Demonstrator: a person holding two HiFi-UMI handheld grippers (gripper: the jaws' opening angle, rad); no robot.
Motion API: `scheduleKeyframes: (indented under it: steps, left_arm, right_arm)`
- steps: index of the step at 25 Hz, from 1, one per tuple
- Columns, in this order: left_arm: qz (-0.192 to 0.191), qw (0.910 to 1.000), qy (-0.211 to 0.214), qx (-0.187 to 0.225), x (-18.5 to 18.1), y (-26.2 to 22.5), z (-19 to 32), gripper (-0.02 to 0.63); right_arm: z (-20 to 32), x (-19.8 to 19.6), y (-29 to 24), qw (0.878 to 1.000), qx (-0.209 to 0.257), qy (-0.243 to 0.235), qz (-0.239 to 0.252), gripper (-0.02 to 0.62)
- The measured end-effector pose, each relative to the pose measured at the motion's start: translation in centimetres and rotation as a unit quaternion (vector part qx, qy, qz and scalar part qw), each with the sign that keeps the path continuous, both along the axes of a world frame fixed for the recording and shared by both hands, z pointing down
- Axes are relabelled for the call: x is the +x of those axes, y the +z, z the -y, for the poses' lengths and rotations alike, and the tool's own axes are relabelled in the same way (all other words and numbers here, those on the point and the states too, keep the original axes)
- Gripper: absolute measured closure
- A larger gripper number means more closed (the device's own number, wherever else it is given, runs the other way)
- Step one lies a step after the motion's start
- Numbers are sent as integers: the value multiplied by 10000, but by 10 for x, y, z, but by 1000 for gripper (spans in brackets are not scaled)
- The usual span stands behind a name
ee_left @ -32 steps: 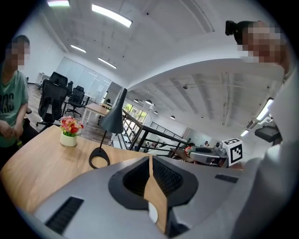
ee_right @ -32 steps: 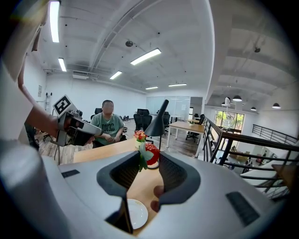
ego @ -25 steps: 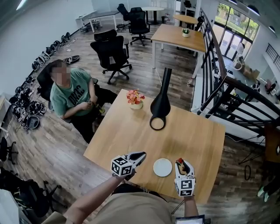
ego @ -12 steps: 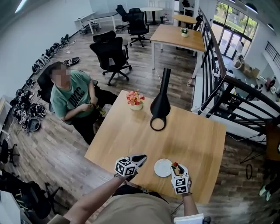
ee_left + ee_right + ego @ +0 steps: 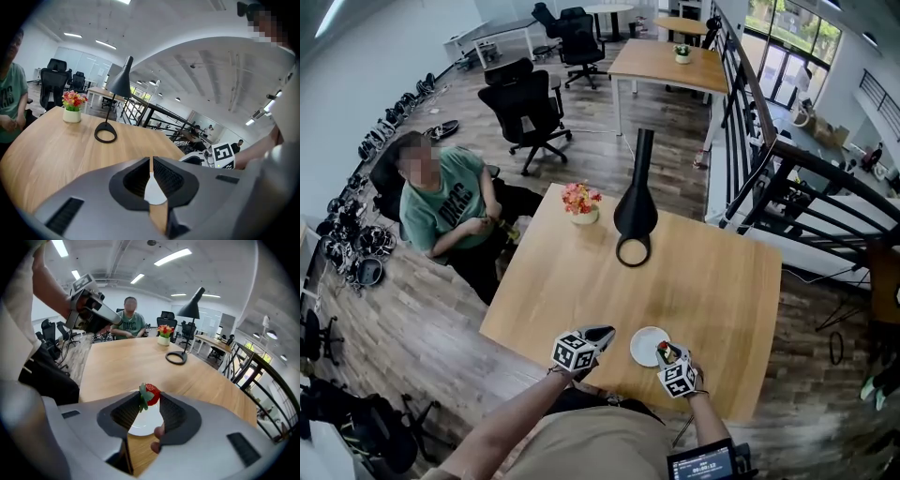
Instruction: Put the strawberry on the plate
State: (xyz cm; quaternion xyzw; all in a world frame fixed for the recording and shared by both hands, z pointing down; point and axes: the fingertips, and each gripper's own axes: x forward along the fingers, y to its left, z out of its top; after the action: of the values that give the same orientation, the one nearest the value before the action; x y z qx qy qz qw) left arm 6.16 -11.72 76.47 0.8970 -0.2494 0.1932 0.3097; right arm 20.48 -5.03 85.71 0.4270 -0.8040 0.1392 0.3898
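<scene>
The right tongs [image 5: 150, 398] grip the strawberry [image 5: 152, 393] over the plate [image 5: 142, 426]. The left tongs [image 5: 151, 163] are clenched on nothing.

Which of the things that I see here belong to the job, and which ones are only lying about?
Belong to the job:
strawberry, gripped in the right gripper
white plate on the table

Just lying about:
black lamp
pot of flowers
office chairs
left gripper, shut and empty
</scene>
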Motion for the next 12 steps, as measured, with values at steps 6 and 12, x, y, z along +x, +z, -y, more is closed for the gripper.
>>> scheduleKeyframes:
  steps: [6, 12]
  left_arm:
    - [251, 9997, 35, 41, -3, 11, -8, 601]
    - [342, 9994, 7, 84, -8, 13, -6, 601]
  right_arm:
    - [-12, -15, 45, 9978, -425, -395, -323, 457]
    - [-10, -23, 82, 9921, -664, -718, -780, 456]
